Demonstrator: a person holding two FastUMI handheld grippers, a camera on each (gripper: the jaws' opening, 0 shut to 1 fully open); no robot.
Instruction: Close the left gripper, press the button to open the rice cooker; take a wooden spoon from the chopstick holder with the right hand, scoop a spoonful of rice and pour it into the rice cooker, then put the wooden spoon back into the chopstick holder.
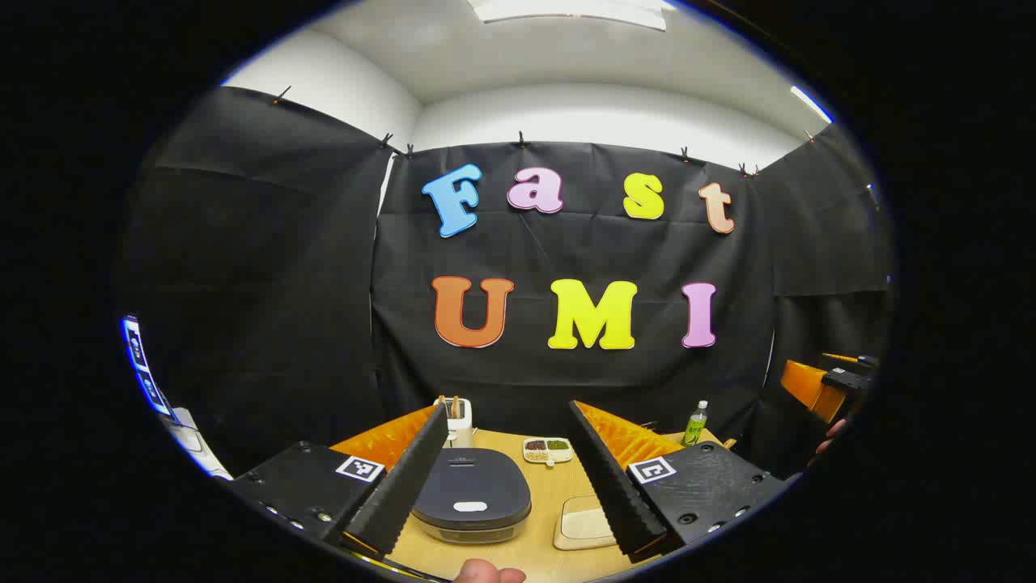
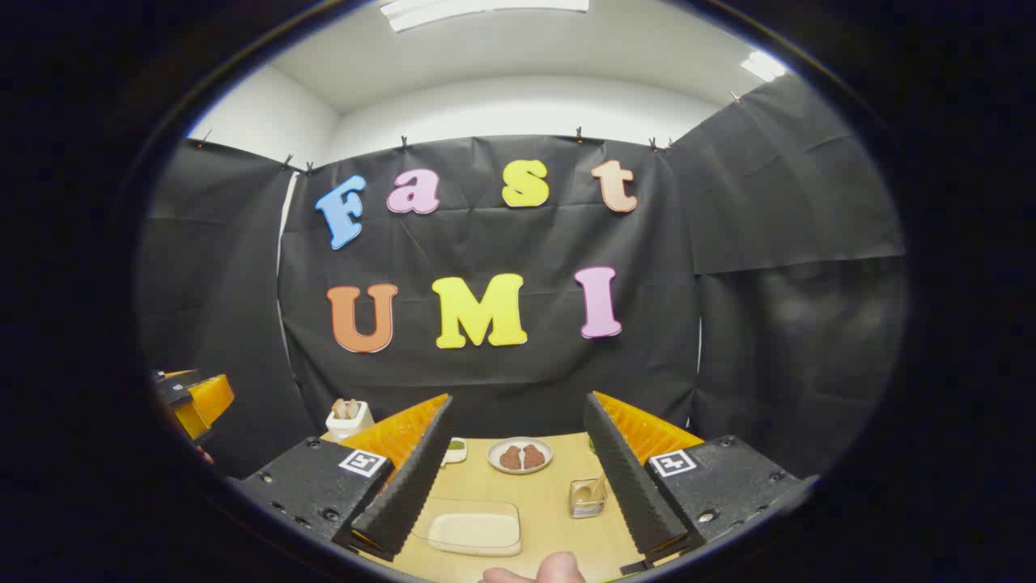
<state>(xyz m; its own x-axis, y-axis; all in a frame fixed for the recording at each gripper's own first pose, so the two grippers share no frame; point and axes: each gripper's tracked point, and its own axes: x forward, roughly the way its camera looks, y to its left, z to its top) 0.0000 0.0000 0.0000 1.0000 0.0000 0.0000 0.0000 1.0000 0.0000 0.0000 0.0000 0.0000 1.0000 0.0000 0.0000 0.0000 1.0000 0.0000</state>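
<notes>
Left gripper view has the rice cooker [image 1: 472,506] lid-down on the table [image 1: 550,502], between the left gripper's [image 1: 510,478] spread fingers, chopstick holder [image 1: 458,421] behind it. Right gripper [image 2: 518,478] also gapes wide, over a rice tray [image 2: 473,530].

Bright overhead light, sharp, fisheye-warped edges.

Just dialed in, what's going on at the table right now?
Nothing is being handled yet. The left gripper hangs open above the rice cooker, whose lid is still down. The right gripper is open too, over the shallow dish of rice. The wooden spoons are still standing in the chopstick holder at the back of the table. A plate with two brown pieces sits further back.
</notes>
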